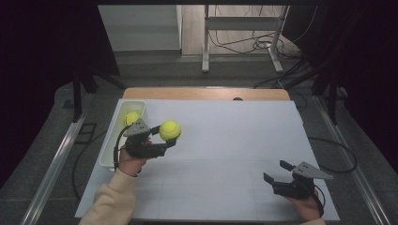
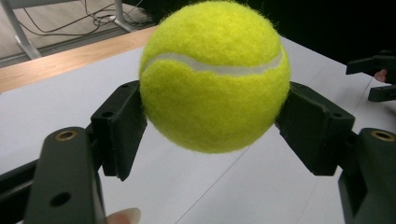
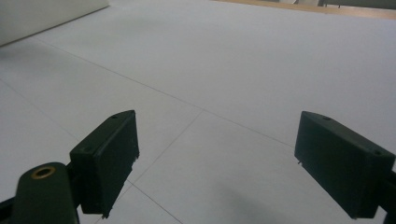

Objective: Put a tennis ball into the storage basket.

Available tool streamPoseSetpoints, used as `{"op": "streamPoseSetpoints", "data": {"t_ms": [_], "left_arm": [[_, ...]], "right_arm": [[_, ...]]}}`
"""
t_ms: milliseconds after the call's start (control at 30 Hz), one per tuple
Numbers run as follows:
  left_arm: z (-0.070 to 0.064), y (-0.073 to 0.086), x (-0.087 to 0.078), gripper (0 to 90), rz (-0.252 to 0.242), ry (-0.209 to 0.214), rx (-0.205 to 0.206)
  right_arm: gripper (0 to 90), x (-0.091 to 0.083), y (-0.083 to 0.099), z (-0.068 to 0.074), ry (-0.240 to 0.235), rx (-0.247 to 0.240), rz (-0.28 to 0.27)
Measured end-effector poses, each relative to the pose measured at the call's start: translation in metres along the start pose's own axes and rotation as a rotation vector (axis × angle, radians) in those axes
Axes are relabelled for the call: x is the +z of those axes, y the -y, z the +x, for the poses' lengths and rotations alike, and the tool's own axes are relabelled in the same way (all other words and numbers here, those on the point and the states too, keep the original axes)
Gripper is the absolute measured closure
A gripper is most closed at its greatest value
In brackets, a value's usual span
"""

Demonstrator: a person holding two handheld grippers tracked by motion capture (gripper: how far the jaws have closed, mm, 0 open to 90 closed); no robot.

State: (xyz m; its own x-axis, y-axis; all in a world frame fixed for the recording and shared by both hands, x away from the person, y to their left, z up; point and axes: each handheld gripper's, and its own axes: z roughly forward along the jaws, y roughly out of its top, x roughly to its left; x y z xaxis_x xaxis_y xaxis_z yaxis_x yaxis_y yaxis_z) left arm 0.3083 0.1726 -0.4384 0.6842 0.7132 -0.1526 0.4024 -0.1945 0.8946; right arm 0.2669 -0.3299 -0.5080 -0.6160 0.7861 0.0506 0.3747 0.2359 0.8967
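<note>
White table (image 1: 225, 140), dark room, cables on the floor behind. Left gripper (image 1: 165, 140) clamps a tennis ball (image 1: 170, 130), lifted off the table just beside a white bin (image 1: 107, 154). Looks mid-transfer; next move likely calls for swinging it over the bin and releasing. Right gripper (image 1: 277, 172) rests spread, empty. Count: two balls, second ball (image 1: 132, 118) in the bin; one bin.

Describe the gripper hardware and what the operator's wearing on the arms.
Both units are black, two flat block jaws with brass-coloured pivot bushings. The left gripper and the right gripper each carry a grey triangular top plate and trail a black cable. A cream sleeve covers the left forearm.
</note>
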Motion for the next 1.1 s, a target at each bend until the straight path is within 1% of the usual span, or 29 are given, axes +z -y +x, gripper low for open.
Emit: {"op": "streamPoseSetpoints", "data": {"t_ms": [133,267,467,633,867,1000,1100], "left_arm": [[0.003,0.000,-0.004,26.5,-0.007,-0.012,-0.005],[0.006,-0.003,-0.011,26.5,-0.024,-0.029,-0.006],[0.012,-0.004,-0.020,26.5,-0.043,-0.051,-0.024],[0.016,-0.004,-0.026,26.5,-0.055,-0.067,-0.027],[0.020,-0.004,-0.029,26.5,-0.061,-0.079,-0.035],[0.020,-0.003,-0.032,26.5,-0.059,-0.091,-0.025],[0.022,-0.002,-0.034,26.5,-0.058,-0.099,-0.027]], "right_arm": [[14.2,0.000,0.000,0.000,0.000,-0.001,0.002],[14.2,0.000,0.000,0.000,0.000,0.000,0.000],[14.2,0.000,0.000,0.000,0.000,-0.001,0.003],[14.2,0.000,0.000,0.000,0.000,-0.002,0.003],[14.2,0.000,0.000,0.000,0.001,-0.003,0.005],[14.2,0.000,0.000,0.000,0.002,-0.003,0.004],[14.2,0.000,0.000,0.000,0.002,-0.003,0.003]]}}
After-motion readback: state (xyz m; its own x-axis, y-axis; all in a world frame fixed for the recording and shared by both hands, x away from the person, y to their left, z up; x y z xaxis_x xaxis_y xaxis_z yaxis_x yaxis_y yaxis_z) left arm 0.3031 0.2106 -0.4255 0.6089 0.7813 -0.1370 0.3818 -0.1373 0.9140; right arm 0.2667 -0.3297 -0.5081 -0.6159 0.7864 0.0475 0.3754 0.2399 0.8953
